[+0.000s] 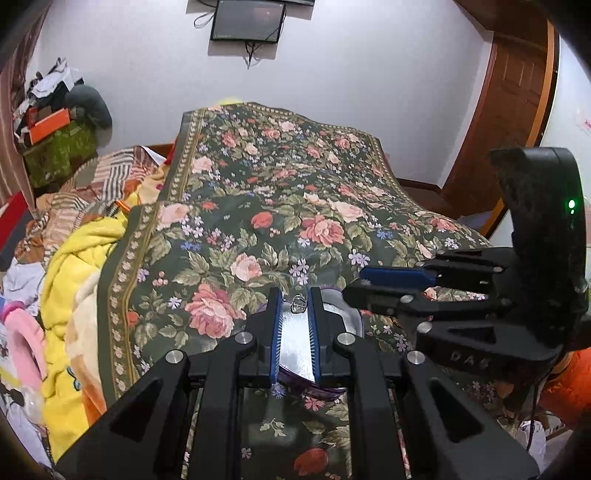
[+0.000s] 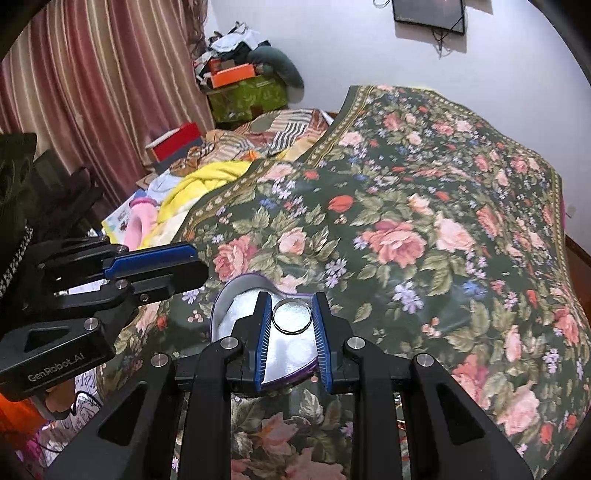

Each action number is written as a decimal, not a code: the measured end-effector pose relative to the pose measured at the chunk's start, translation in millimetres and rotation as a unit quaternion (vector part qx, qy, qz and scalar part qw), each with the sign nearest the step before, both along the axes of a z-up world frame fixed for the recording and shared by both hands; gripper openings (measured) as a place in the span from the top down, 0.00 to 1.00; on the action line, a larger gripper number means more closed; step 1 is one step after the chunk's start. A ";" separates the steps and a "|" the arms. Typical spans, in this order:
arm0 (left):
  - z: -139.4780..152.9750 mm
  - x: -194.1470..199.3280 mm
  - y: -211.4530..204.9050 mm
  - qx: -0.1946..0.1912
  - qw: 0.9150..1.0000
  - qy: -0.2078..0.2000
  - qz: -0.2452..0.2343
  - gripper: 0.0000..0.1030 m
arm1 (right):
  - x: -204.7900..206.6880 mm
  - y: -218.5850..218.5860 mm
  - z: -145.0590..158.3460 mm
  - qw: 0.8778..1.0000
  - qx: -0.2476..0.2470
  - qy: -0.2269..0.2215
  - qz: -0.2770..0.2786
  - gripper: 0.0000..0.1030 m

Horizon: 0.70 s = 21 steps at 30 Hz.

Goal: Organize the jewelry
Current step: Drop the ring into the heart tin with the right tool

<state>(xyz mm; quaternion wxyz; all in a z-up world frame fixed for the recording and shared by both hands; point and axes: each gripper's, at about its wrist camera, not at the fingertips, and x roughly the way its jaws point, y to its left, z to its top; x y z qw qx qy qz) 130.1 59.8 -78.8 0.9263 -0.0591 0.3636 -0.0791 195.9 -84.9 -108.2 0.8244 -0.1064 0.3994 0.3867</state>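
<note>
A purple heart-shaped box with a shiny silver inside (image 1: 295,347) (image 2: 288,350) lies on the floral bedspread (image 1: 258,206) (image 2: 424,221). My left gripper (image 1: 295,301) hovers over the box and is shut on a small silver earring (image 1: 298,304) at its fingertips. My right gripper (image 2: 292,314) is over the same box and is shut on a silver ring (image 2: 291,316) held upright between its pads. Each gripper shows in the other's view, the right one (image 1: 373,286) and the left one (image 2: 184,266).
A heap of yellow and striped blankets (image 1: 81,258) (image 2: 221,162) lies at the bed's left side. Boxes and clothes (image 2: 240,81) are stacked by the curtain. A wooden door (image 1: 509,122) stands at the right, a dark screen (image 1: 247,20) on the wall.
</note>
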 end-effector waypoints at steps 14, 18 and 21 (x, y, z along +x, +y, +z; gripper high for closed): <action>-24.6 13.6 -2.2 -0.010 0.999 0.029 -0.009 0.88 | -0.9 7.6 -19.1 0.999 -0.030 0.007 0.014 0.80; -23.8 14.4 -1.3 -0.011 1.000 0.027 -0.009 0.88 | -2.5 8.1 -19.7 0.999 -0.035 -0.001 0.016 0.80; -22.1 14.5 -1.0 -0.009 1.000 0.025 -0.007 0.88 | -1.9 8.5 -20.9 0.999 -0.041 0.001 0.016 0.80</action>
